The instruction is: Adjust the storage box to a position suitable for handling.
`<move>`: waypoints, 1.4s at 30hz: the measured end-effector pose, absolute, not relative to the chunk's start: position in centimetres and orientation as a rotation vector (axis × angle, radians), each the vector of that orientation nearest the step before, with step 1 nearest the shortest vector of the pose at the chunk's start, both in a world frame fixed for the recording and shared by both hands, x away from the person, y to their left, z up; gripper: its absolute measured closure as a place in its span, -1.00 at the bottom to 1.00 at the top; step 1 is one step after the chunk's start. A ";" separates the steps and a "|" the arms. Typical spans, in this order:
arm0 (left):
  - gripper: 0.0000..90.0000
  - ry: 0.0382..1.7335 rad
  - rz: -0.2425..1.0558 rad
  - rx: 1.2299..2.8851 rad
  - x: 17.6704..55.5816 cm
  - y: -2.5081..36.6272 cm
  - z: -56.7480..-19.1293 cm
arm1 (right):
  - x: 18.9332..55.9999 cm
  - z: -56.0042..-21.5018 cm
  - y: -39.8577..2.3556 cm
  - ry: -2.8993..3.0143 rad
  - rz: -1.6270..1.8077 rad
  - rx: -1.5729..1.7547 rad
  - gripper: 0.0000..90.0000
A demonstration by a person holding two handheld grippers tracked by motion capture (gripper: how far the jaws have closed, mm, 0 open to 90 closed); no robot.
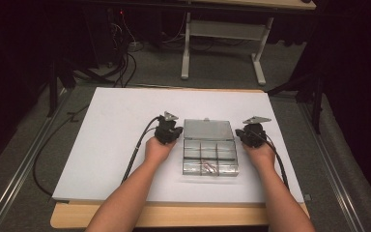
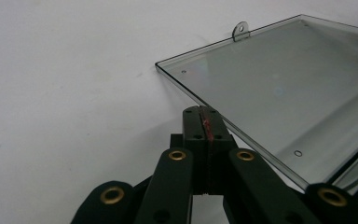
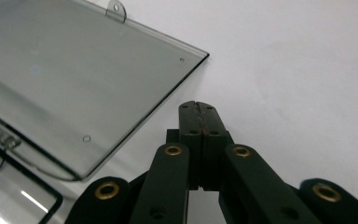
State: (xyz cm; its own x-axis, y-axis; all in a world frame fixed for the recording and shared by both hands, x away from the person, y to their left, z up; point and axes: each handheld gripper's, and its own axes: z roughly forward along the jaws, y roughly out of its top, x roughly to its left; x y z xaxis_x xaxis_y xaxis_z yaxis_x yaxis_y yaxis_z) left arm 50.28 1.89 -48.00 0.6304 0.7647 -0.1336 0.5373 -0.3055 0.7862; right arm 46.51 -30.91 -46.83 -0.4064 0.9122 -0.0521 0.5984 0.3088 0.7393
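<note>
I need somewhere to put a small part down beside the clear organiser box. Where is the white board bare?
The white board is bare left of the left gripper, in the far strip beyond the clear plastic compartment box with its lid open flat, and along the near edge. Crowded: both box flanks, where the left gripper and right gripper sit.

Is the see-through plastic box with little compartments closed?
No, its clear flat lid lies flung open on the white table behind the compartments.
</note>
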 end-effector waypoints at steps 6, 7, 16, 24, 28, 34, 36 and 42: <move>1.00 1.023 0.332 2.009 50.4 1.8 -48.3 | 46.8 -47.7 -30.7 2.134 0.885 1.352 1.00; 1.00 1.023 0.326 2.011 50.4 1.7 -48.3 | 46.9 -47.8 -30.6 2.134 0.889 1.355 1.00; 1.00 1.029 0.309 2.022 50.5 1.5 -48.6 | 47.1 -47.9 -30.2 2.142 0.908 1.348 1.00; 1.00 1.040 0.300 2.013 50.5 1.5 -48.6 | 47.1 -48.0 -30.3 2.142 0.929 1.355 1.00; 1.00 1.035 0.299 1.997 50.6 1.5 -48.5 | 47.0 -48.0 -30.1 2.149 0.932 1.340 1.00; 1.00 1.023 0.301 1.986 50.4 1.2 -48.5 | 47.0 -47.8 -29.9 2.143 0.943 1.324 1.00; 1.00 1.017 0.305 1.983 50.4 1.2 -48.5 | 47.0 -47.7 -29.9 2.142 0.941 1.322 1.00; 1.00 1.012 0.315 1.963 50.4 1.3 -48.2 | 46.9 -47.5 -30.0 2.129 0.951 1.317 1.00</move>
